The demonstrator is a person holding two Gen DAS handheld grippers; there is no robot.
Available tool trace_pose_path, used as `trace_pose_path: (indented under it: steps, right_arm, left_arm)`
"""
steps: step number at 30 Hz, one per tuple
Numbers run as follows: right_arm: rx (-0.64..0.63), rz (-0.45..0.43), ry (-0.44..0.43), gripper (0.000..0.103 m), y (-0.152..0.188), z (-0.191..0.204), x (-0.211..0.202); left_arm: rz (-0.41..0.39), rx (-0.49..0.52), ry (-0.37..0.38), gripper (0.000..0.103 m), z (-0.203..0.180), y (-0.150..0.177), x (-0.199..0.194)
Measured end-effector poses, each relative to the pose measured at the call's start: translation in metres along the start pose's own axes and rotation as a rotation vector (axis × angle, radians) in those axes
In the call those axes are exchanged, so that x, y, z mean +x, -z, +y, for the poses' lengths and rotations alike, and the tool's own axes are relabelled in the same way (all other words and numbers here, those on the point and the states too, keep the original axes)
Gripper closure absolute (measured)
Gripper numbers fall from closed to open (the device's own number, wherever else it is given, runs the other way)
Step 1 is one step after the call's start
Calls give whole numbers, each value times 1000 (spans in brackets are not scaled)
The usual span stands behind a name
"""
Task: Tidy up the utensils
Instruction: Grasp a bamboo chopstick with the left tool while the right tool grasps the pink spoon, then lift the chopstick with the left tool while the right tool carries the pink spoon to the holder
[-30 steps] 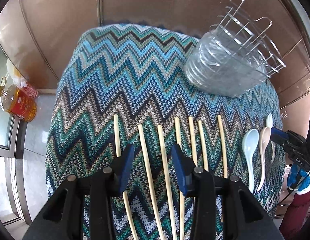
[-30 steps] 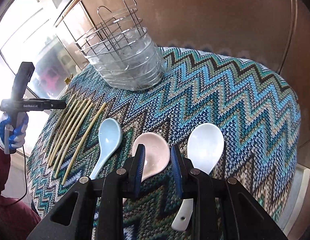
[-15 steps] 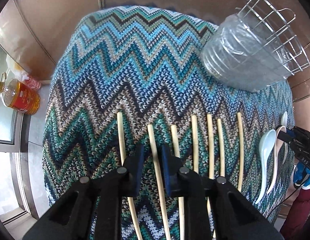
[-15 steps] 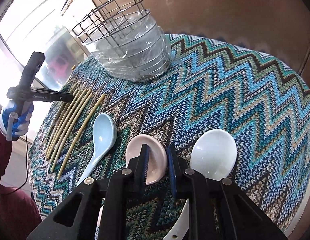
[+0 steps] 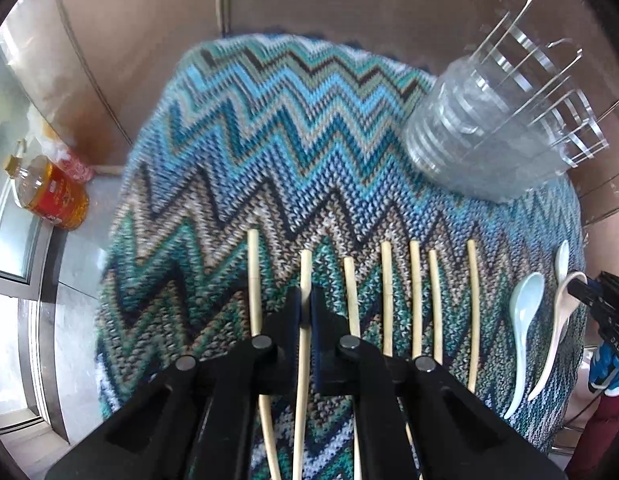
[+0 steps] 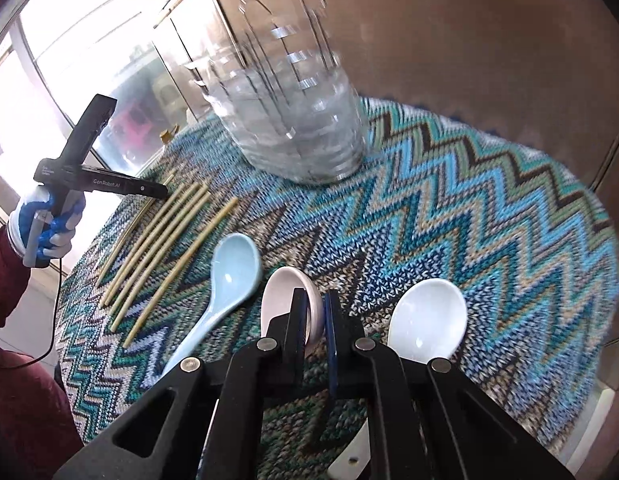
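Several pale wooden chopsticks (image 5: pixel 413 296) lie side by side on the zigzag knit cloth (image 5: pixel 269 152). My left gripper (image 5: pixel 305 308) is shut on one chopstick (image 5: pixel 305 276), second from the left. My right gripper (image 6: pixel 315 316) is shut on the pink spoon (image 6: pixel 285 292), tilting it up on its edge. A light blue spoon (image 6: pixel 233 276) lies to its left, a white spoon (image 6: pixel 427 324) to its right. A wire utensil holder wrapped in clear plastic (image 6: pixel 293 124) stands at the back; it also shows in the left wrist view (image 5: pixel 493 136).
The table is small and round; the cloth drops off at every edge. A brown wall stands close behind. A bottle of oil (image 5: pixel 49 192) stands on the floor at the left. A window (image 6: pixel 69 64) is at the left of the right wrist view.
Both grippers have closed: the left on a chopstick, the right on the pink spoon, which now tilts up on its edge. Both views moved slightly forward.
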State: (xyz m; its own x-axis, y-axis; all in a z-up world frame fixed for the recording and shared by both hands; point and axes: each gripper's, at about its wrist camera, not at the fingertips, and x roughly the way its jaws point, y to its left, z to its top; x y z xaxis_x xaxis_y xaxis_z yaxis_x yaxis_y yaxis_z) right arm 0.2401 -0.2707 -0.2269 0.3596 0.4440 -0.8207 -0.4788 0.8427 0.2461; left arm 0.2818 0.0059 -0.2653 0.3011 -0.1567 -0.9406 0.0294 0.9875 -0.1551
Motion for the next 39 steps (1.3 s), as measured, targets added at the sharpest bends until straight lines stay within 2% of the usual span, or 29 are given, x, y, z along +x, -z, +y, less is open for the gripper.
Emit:
trace_pose_path:
  steps: [7, 12, 17, 22, 25, 28, 32, 39]
  right_arm:
    - [-44, -122, 99, 95, 3, 38, -58]
    - [-49, -282, 164, 95, -23, 65, -100]
    - [-29, -469, 247, 95, -67, 87, -130]
    - [27, -620, 396, 95, -106, 94, -130]
    - [60, -680, 479, 95, -124, 91, -119]
    - [73, -711, 548, 95, -136, 85, -106]
    - [96, -715, 622, 95, -134, 74, -70]
    - [111, -729, 673, 95, -124, 61, -30]
  left_arm:
    - [-203, -4, 108, 99, -2, 16, -68]
    - [-418, 5, 198, 99, -17, 15, -139]
    - [-621, -20, 288, 99, -29, -15, -199]
    - [-824, -93, 358, 99, -46, -56, -231]
    - [-913, -139, 376, 99, -57, -78, -232]
    - [-959, -173, 369, 99, -67, -95, -217]
    - [-992, -196, 289, 99, -79, -108, -179]
    - [-1016, -194, 183, 99, -86, -113, -122]
